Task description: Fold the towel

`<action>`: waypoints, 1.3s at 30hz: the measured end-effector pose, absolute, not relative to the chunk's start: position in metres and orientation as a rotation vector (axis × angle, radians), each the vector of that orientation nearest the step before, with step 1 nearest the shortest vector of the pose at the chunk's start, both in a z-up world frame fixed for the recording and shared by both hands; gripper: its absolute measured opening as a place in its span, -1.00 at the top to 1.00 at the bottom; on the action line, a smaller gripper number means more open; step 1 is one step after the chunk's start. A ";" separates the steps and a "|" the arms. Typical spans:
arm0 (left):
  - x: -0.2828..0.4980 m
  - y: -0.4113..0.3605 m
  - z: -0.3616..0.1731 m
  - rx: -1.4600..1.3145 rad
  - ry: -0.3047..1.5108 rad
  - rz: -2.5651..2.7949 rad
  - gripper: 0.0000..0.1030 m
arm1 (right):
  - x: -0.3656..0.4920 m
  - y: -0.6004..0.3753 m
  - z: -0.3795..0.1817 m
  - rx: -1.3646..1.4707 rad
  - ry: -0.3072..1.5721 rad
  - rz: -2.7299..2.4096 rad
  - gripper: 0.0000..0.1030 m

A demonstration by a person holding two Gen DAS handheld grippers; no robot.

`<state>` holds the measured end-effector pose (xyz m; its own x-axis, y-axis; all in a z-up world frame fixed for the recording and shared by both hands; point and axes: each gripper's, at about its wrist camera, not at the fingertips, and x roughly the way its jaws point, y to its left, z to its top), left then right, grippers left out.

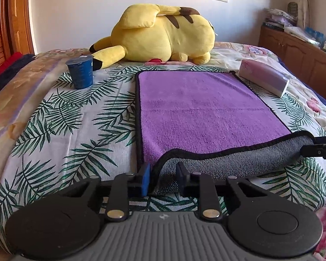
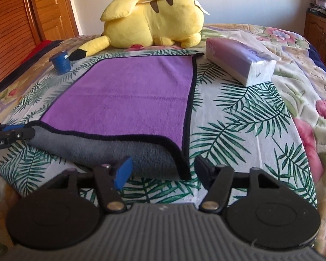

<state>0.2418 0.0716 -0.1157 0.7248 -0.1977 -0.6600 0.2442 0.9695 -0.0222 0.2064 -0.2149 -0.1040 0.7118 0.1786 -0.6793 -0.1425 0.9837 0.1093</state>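
A purple towel with a black border and grey underside lies flat on the leaf-print bed cover; it also shows in the right wrist view. Its near edge is rolled up and back, showing the grey side. My left gripper sits at the towel's near left corner, with its jaws partly open around the raised grey fold. My right gripper is open, its jaws wide on either side of the near right corner, not gripping. Each gripper's tip shows at the edge of the other's view.
A yellow plush toy lies at the far end of the bed. A blue cup stands left of the towel. A tissue pack lies at its far right corner. Wooden cabinets stand to the right.
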 end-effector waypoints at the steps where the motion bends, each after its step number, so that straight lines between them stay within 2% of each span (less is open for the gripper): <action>1: 0.242 0.072 -0.116 0.068 0.723 -0.244 0.51 | 0.206 -0.215 -0.104 0.049 0.762 0.184 -0.17; 7: 0.244 0.073 -0.119 0.073 0.747 -0.247 0.51 | 0.210 -0.212 -0.101 0.025 0.773 0.203 0.04; 9: 0.244 0.073 -0.119 0.074 0.746 -0.251 0.51 | 0.213 -0.211 -0.100 0.009 0.788 0.196 0.19; 11: 0.243 0.073 -0.119 0.073 0.745 -0.260 0.70 | 0.213 -0.211 -0.100 -0.003 0.798 0.193 0.42; 14: 0.241 0.071 -0.118 0.090 0.732 -0.277 0.82 | 0.213 -0.213 -0.100 -0.004 0.809 0.196 0.58; 16: 0.239 0.072 -0.114 0.091 0.716 -0.283 0.85 | 0.213 -0.213 -0.100 -0.011 0.813 0.190 0.60; 17: 0.238 0.072 -0.113 0.085 0.711 -0.289 0.86 | 0.213 -0.213 -0.101 -0.010 0.814 0.189 0.66; 18: 0.238 0.073 -0.111 0.080 0.707 -0.290 0.87 | 0.213 -0.214 -0.101 -0.008 0.813 0.189 0.83; 21: 0.238 0.076 -0.109 0.063 0.702 -0.289 0.88 | 0.212 -0.215 -0.100 -0.005 0.801 0.177 0.90; 39: 0.234 0.070 -0.090 0.073 0.640 -0.300 0.89 | 0.212 -0.216 -0.085 -0.004 0.682 0.219 0.92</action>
<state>0.2337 0.0698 -0.0896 0.7607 -0.2528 -0.5978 0.2974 0.9544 -0.0252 0.2121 -0.2162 -0.0852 0.7542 0.1998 -0.6255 -0.2025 0.9769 0.0678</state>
